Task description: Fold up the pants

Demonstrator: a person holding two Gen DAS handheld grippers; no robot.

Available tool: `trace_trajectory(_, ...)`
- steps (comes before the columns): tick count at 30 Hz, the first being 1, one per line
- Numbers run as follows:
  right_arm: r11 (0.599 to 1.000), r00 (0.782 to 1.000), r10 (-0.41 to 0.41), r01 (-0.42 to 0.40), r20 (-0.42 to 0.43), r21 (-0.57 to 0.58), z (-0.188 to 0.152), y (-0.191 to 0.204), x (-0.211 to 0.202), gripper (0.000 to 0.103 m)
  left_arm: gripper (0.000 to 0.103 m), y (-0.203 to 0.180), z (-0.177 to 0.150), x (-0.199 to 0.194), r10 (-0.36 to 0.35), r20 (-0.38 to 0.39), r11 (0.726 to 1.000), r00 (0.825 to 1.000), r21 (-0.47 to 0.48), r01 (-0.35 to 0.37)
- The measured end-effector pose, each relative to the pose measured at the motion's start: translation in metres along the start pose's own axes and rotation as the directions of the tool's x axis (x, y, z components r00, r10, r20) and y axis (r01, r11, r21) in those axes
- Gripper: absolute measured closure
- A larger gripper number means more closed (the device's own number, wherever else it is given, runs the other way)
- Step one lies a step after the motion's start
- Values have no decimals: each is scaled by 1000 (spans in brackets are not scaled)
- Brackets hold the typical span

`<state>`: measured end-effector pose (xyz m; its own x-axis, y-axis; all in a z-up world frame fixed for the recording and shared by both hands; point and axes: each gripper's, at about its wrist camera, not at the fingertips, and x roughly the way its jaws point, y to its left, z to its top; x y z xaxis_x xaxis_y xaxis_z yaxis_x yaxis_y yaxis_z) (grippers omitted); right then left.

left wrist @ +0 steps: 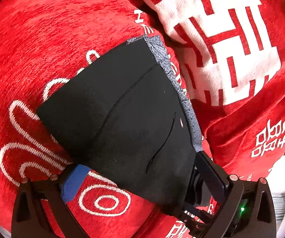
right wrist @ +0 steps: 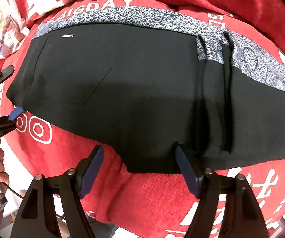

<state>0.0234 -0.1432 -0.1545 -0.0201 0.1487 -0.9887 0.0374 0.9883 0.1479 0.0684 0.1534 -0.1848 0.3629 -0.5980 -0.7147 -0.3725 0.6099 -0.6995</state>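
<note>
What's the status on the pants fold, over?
Right gripper jaws open at pants hem. Left gripper jaws open, straddling the corner. Pants folded on red blanket. Nothing in the way.

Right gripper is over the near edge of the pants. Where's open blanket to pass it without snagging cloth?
Free: red blanket under the open right gripper, near side of the black pants. Crowded: left, where the left gripper sits at the pants' corner; beyond the patterned waistband, a rumpled blanket fold.

Home bed under red wedding blanket
</note>
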Motion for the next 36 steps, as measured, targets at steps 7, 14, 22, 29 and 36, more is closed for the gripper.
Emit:
trace_trajectory(7,1000,1000,0,0,4,-10,1,0,0,25,0,-8,-1,-7,-122,23,992,992,22,121)
trace_trajectory(14,1000,1000,7,-7,10,-24,-1,-1,0,25,0,-1,12,7,-96,66,995,993,-30,98)
trace_trajectory(22,998,999,20,-18,43,-53,1,8,-18,25,59,-54,-2,21,298,137,918,945,231,-323)
trace_trajectory(29,992,986,123,-118,115,-50,47,3,-64,25,65,-91,-34,33,460,296,636,837,548,-543)
trace_trajectory(36,930,942,335,-332,-10,-157,123,58,-83,25,65,-110,-73,48,483,465,309,742,702,-642)
